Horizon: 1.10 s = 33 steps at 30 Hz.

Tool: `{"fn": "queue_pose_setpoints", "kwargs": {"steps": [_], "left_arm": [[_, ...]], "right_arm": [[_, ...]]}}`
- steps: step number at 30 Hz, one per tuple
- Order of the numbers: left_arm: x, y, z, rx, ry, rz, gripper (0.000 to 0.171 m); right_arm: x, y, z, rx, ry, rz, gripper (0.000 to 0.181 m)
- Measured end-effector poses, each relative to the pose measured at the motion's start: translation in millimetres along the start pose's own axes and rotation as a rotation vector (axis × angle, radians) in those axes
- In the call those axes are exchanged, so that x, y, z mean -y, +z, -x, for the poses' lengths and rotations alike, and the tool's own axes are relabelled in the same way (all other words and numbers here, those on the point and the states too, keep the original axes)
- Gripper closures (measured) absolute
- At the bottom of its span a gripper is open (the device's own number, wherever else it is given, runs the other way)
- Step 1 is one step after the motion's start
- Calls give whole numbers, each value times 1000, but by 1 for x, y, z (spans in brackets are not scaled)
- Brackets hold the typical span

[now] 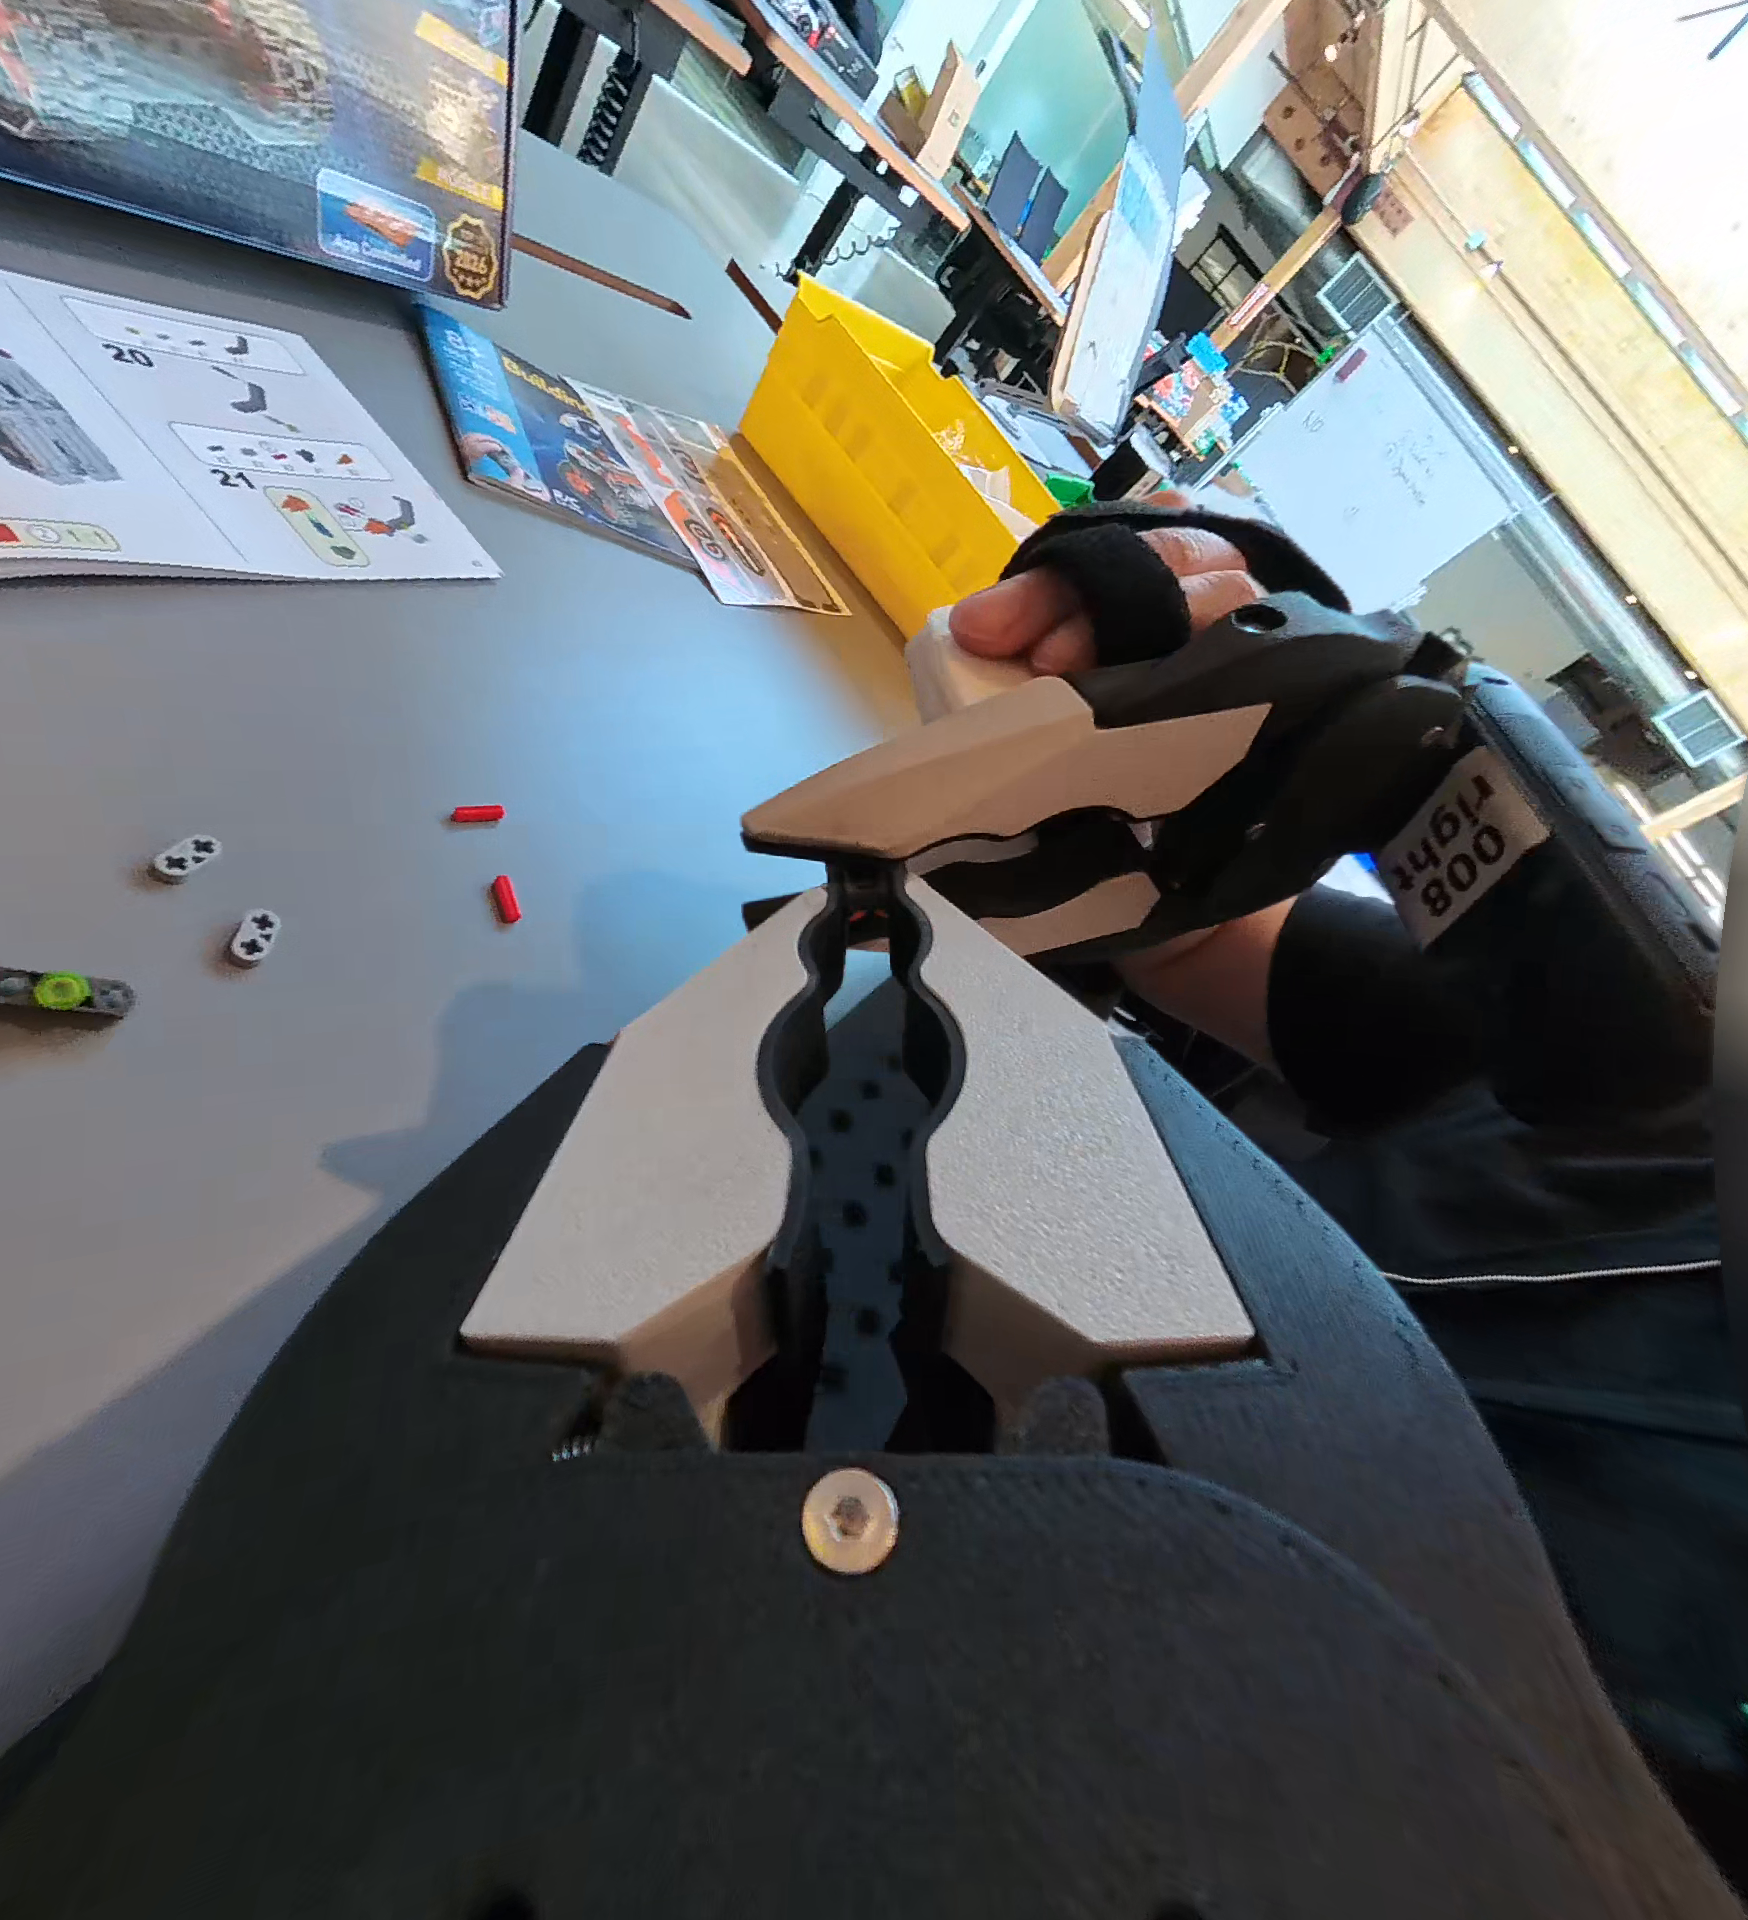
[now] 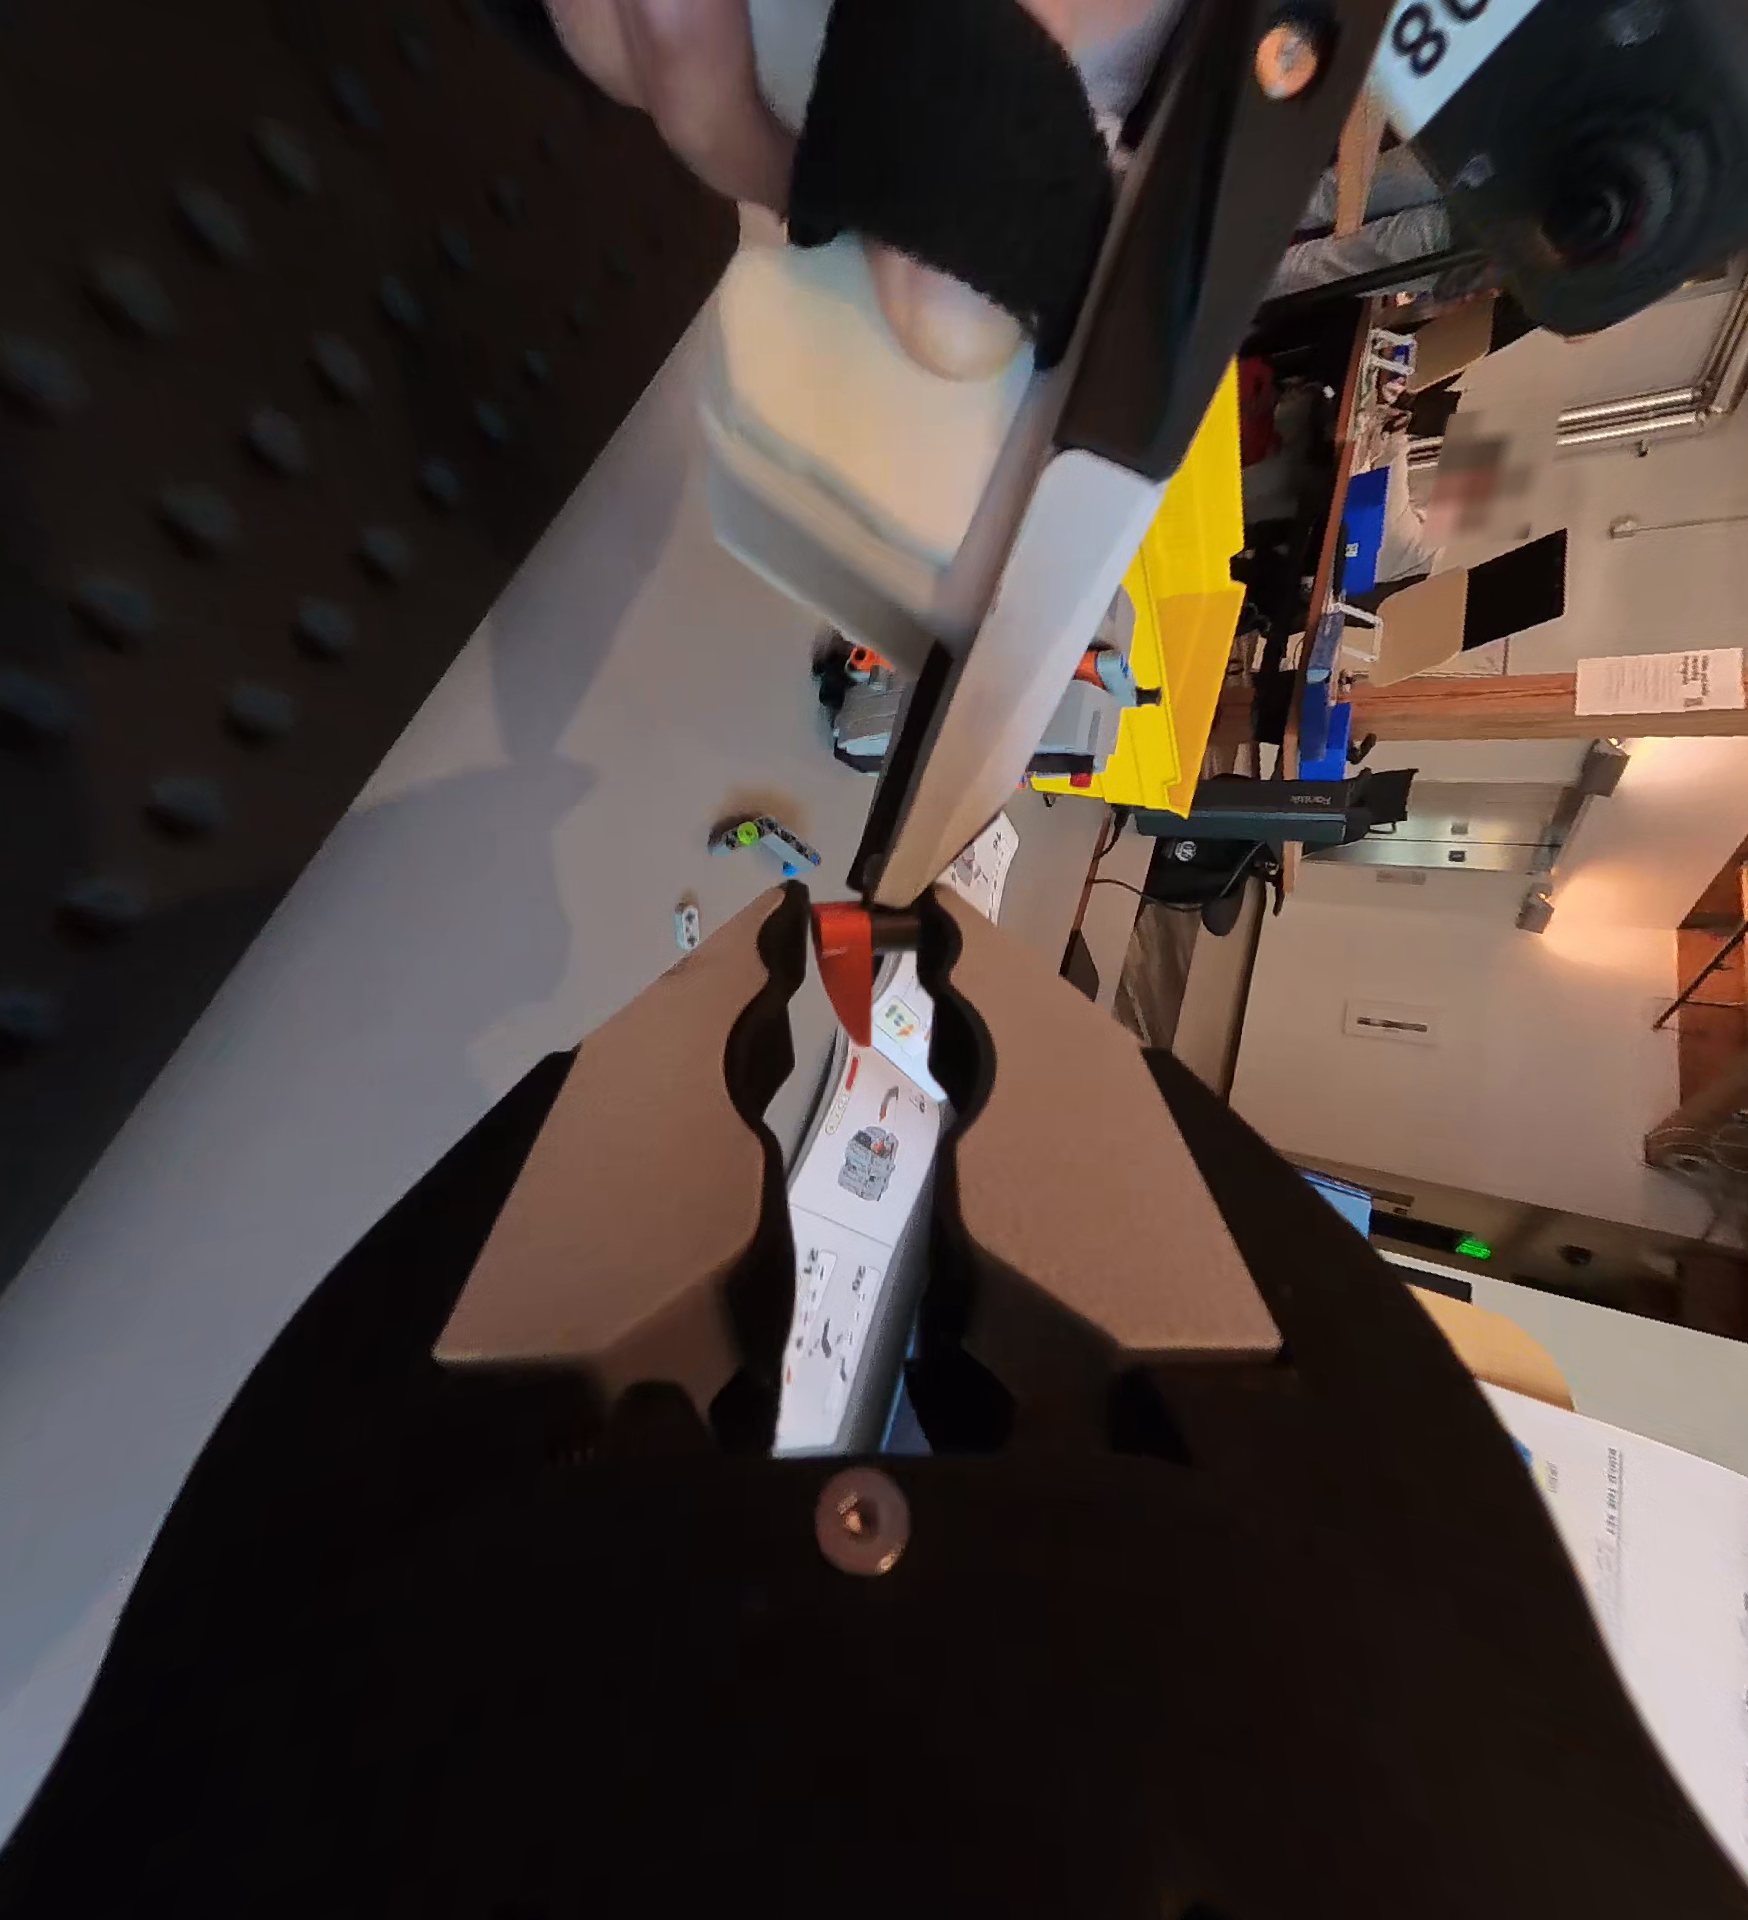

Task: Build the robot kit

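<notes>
Item: our right gripper (image 2: 865,940), nearly closed, pinches an orange piece (image 2: 842,966) with dark pin (image 2: 894,928). Left gripper (image 1: 862,909) clamps what looks like that pin, above the desk (image 1: 537,675). Keep both aligned, steady.

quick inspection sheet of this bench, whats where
surface: grey table
parts: orange piece and dark pin held between the grippers; two red pins, two grey connectors and a grey beam lie loose
clutter: open booklet, printed box, leaflets, yellow bin
grippers: left gripper jaws shut on dark pin; right gripper jaws shut on orange piece; tips meet
cables: nothing seen on the table
surroundings: workshop benches, whiteboard
</notes>
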<state>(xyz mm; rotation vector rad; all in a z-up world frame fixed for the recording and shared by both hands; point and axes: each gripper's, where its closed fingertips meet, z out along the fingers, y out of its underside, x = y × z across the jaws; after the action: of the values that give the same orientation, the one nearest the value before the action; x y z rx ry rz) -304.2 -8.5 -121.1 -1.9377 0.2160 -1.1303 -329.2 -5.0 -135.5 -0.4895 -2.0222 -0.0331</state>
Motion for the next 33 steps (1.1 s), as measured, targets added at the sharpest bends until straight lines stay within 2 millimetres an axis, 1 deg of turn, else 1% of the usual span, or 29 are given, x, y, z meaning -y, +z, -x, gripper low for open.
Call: {"fn": "queue_pose_setpoints", "kwargs": {"steps": [4,10,15,27,29,31,32,33], "left_arm": [[2,-1,4,21,-5,-9,166],[1,0,11,61,-6,-2,165],[2,0,15,71,-13,-14,165],[-8,6,31,155,-12,16,165],[-8,6,32,150,-15,10,165],[-8,4,32,152,8,10,165],[-9,2,37,188,33,27,156],[-10,-1,43,241,80,46,142]], "right_arm": [[-1,2,-3,-10,43,12,161],[-4,5,-3,-35,5,57,157],[-7,7,-2,-17,39,63,161],[-18,20,13,54,102,113,164],[-18,21,13,51,116,103,164],[-15,21,14,75,168,67,164],[-14,21,15,98,200,46,164],[-14,21,16,116,240,28,163]]}}
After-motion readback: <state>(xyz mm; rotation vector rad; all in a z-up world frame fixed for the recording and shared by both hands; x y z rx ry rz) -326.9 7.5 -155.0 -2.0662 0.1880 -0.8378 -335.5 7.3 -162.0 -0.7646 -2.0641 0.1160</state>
